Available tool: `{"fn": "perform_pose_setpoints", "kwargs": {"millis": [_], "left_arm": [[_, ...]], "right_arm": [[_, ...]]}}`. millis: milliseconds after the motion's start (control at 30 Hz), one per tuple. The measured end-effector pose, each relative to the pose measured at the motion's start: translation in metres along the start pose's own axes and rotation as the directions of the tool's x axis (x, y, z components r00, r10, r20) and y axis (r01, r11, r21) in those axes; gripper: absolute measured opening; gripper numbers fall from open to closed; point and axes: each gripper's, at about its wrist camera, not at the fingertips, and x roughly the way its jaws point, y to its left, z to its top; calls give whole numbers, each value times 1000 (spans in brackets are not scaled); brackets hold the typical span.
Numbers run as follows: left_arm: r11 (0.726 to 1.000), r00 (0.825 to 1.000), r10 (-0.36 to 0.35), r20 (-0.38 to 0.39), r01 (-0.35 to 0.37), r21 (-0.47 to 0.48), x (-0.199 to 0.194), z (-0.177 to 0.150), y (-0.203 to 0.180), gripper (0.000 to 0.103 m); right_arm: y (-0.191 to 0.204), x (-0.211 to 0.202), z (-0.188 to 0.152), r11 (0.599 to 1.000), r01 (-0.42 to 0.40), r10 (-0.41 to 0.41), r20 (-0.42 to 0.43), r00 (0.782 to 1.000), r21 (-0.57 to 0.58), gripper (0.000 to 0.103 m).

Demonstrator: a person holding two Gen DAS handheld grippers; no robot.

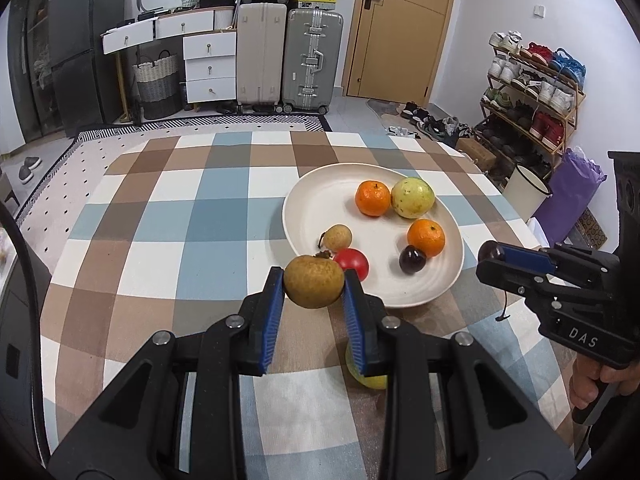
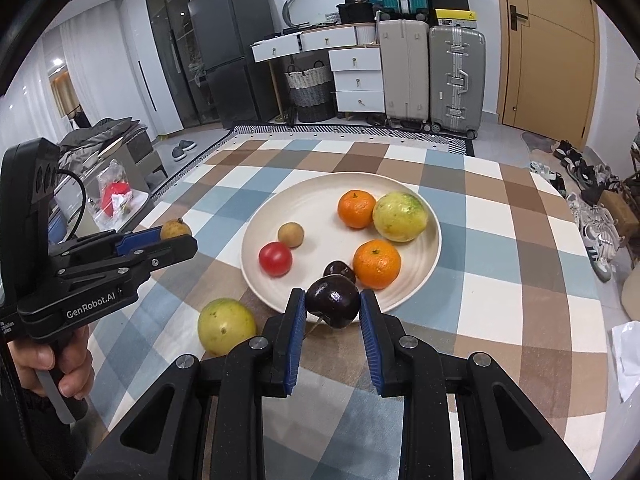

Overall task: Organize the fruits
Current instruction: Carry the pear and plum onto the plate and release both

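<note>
My left gripper (image 1: 313,286) is shut on a brown round fruit (image 1: 314,285), held above the cloth just left of the cream plate (image 1: 312,200). My right gripper (image 2: 331,307) is shut on a dark purple fruit (image 2: 333,305) over the plate's near rim (image 2: 256,232). On the plate lie two oranges (image 2: 357,208) (image 2: 376,263), a yellow-green fruit (image 2: 400,217), a small brown fruit (image 2: 291,234), a red tomato (image 2: 275,258) and another dark fruit (image 2: 338,270). A second yellow-green fruit (image 2: 226,325) lies on the cloth near the plate.
The table has a checked cloth (image 1: 200,216). Its right edge runs past a shoe rack (image 1: 532,96) and a white bin (image 1: 526,186). Suitcases (image 1: 288,60) and drawers (image 1: 208,64) stand beyond the far edge.
</note>
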Motion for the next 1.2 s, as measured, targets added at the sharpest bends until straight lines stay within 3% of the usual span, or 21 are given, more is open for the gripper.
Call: {"fn": "perform_pose_setpoints", "kwargs": {"millis": [400,1200], "left_arm": [[998,999,-37,-31,38,45,34,16,-16,26],[994,994,-30,-109,41,99,97,27,-42,26]], "right_arm": [[-16,18,10,999,43,-43,-15,999,31,27],[-27,52,31,999,47,-46,-41,998,28,27]]}}
